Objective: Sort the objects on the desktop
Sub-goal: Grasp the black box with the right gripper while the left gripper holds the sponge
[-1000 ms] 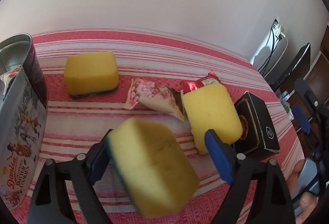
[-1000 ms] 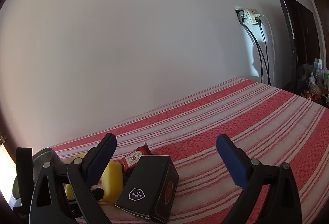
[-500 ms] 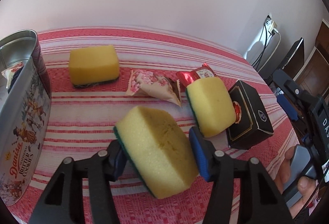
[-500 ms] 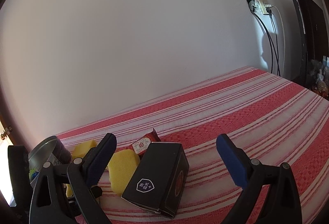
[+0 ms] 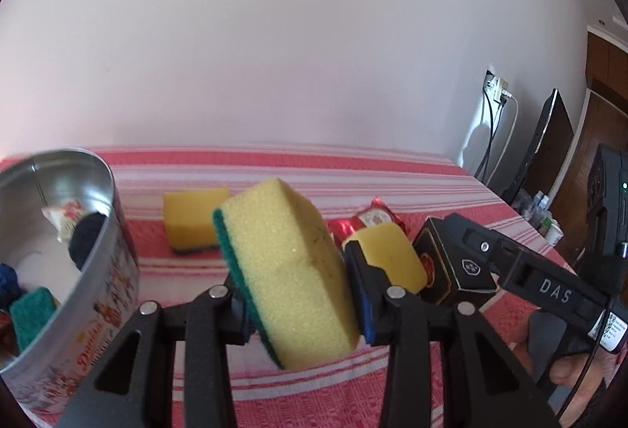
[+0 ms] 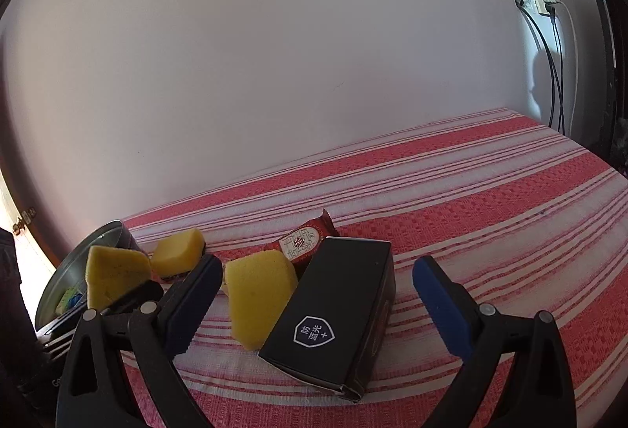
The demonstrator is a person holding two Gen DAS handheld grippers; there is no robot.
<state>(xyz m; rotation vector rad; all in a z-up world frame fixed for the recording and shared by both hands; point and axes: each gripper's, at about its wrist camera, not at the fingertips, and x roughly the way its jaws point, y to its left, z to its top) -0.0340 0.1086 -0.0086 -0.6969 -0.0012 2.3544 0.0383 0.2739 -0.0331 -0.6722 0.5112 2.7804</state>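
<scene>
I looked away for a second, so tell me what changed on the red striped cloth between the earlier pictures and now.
The left gripper, its jaws closing, pinched the yellow sponge with the green scouring side and raised it off the cloth toward the open round silver tin. The right gripper stayed open around the black rectangular box; the other two yellow sponges and the red wrapper did not move.

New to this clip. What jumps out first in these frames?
The big yellow sponge with a green scrub side, lifted off the table between the closing jaws of the left gripper, fills the middle of the left wrist view. Left of it stands an open cookie tin already holding small items. In the right wrist view, a black box lies on the red striped tablecloth between the fingers of the open right gripper, untouched.
</scene>
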